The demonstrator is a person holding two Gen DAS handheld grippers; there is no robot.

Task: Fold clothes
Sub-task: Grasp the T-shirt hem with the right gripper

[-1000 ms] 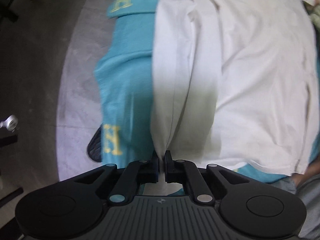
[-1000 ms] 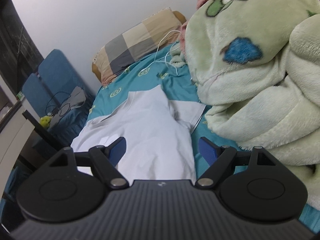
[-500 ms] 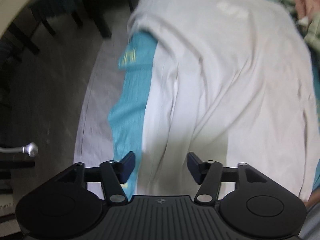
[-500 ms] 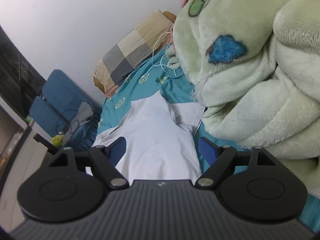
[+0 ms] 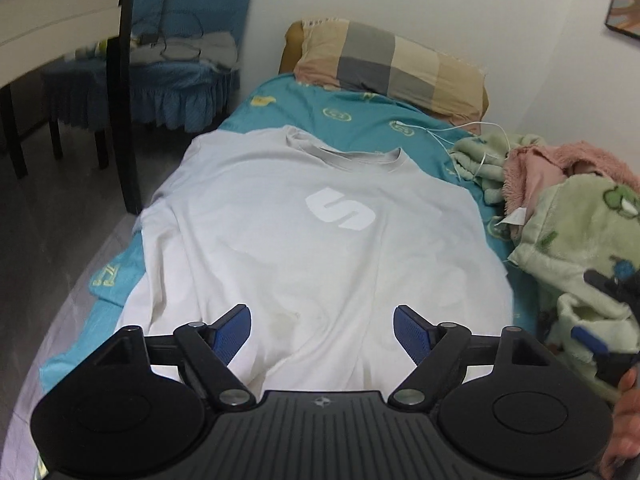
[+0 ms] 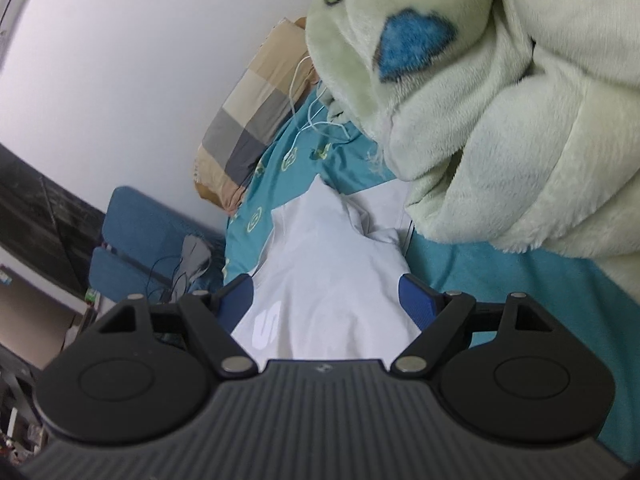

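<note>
Only left wrist shows T-shirt collar (flat).

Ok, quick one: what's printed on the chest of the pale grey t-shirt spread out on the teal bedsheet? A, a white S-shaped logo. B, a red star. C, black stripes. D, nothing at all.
A: the left wrist view shows a white S-shaped logo in the middle of the pale grey t-shirt, which lies face up on the teal bedsheet.
</note>
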